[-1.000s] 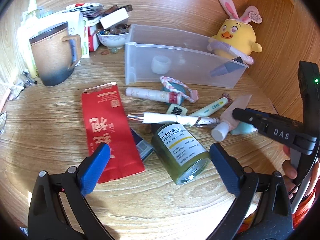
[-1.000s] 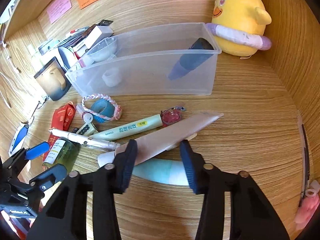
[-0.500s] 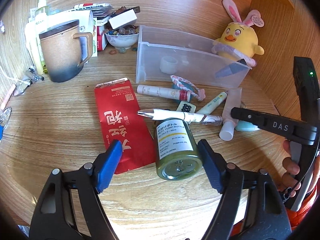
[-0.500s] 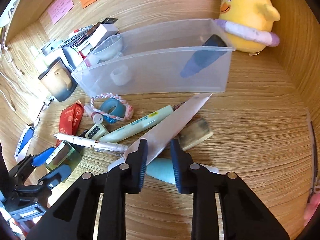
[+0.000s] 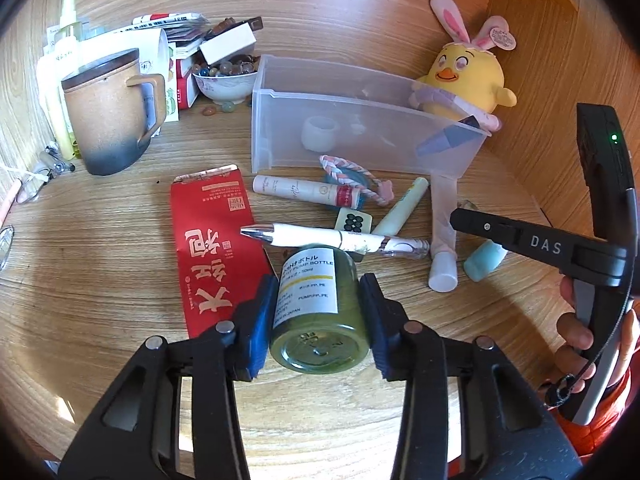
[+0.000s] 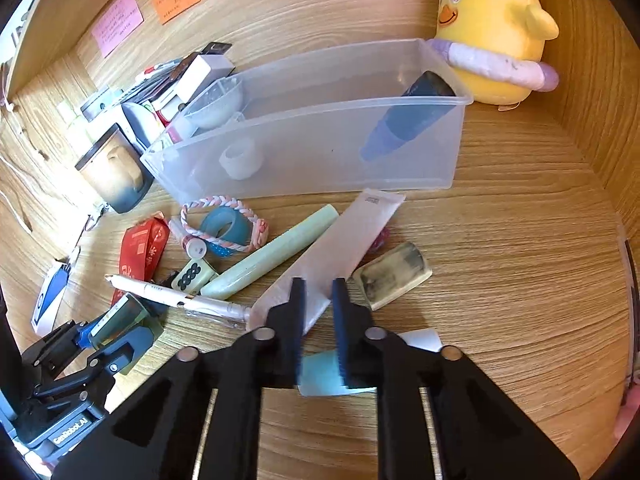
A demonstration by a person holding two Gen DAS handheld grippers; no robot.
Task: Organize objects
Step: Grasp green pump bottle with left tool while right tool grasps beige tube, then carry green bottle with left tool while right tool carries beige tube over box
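My left gripper [image 5: 318, 312] is shut on a green pump bottle [image 5: 320, 312] lying on the wooden desk; it also shows in the right wrist view [image 6: 120, 320]. My right gripper [image 6: 318, 304] is shut on a pale pink tube [image 6: 332, 248], whose white cap [image 5: 442, 276] points toward me. A clear plastic bin [image 5: 360, 136] stands behind, holding a white ring [image 6: 240, 158] and a dark blue tube [image 6: 404, 120]. A white pen [image 5: 332, 236], a green tube [image 6: 272, 256], a mahjong tile [image 5: 353, 220] and a braided bracelet [image 6: 220, 204] lie between.
A red packet [image 5: 216, 248] lies left of the bottle. A brown mug [image 5: 108, 116], a bowl of beads [image 5: 224, 80] and boxes stand at the back left. A yellow plush chick [image 5: 464, 76] sits behind the bin. A teal tube [image 5: 484, 260] and an eraser [image 6: 394, 274] lie near my right gripper.
My left gripper moved forward and closed on the green bottle. My right gripper closed on the pink tube and swung it; the eraser came into view.
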